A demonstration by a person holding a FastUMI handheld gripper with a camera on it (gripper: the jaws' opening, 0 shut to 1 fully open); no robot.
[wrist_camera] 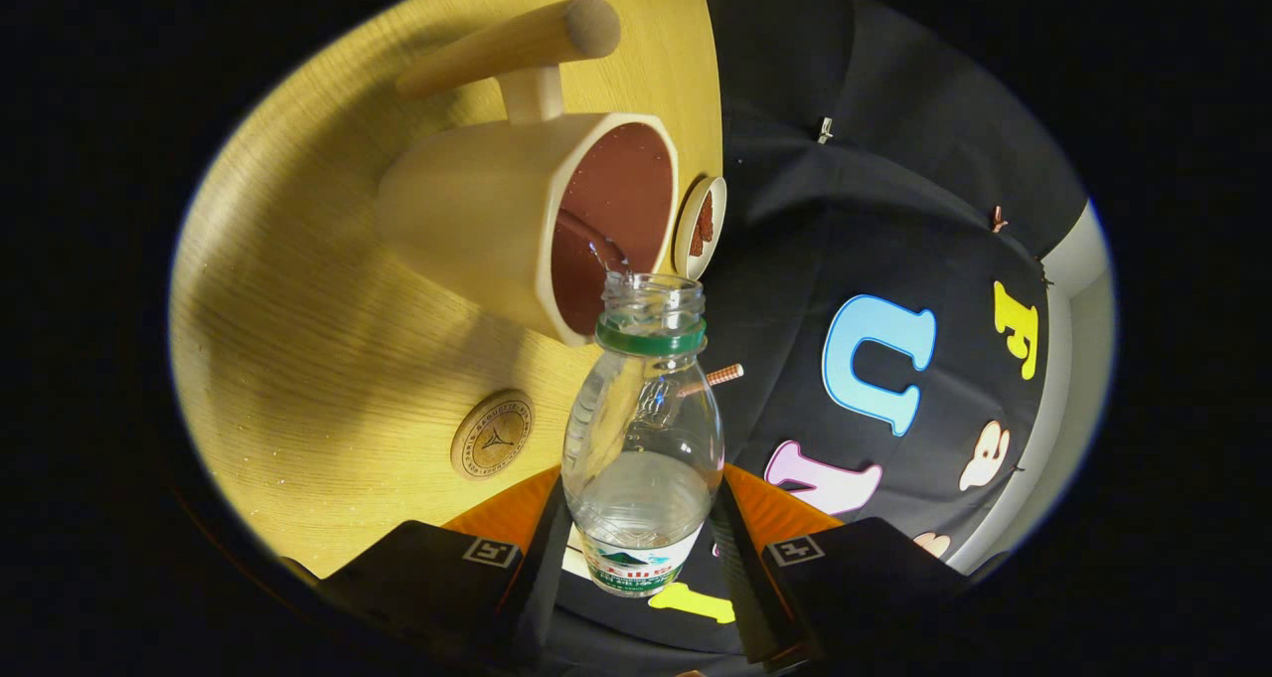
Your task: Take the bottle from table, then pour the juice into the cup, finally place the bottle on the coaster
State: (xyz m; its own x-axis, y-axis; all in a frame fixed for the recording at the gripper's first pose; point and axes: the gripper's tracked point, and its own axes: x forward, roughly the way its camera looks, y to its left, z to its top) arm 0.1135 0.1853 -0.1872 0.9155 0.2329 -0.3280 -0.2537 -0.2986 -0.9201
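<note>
Each of the two fingers (740, 568) carries a square white-bordered marker near its base.

warm light floods the wooden table (298, 359); the cup (497, 220) casts soft shadows, fisheye bending edges, glare on the bottle (641, 448).

Tight by the cup, roomy by the coaster

The gripper (641, 558) has both fingers pressed on the bottle (643, 448), so nothing else fits between them. The bottle's open mouth is right at the rim of the cup (517, 220), with no room to go further ahead. The cup's long wooden handle (512, 49) sticks out beyond it and blocks that way. A small dish (701, 228) sits just beside the cup's rim. The table (298, 359) is bare around the flat round coaster (492, 434), well apart from the cup.
</note>
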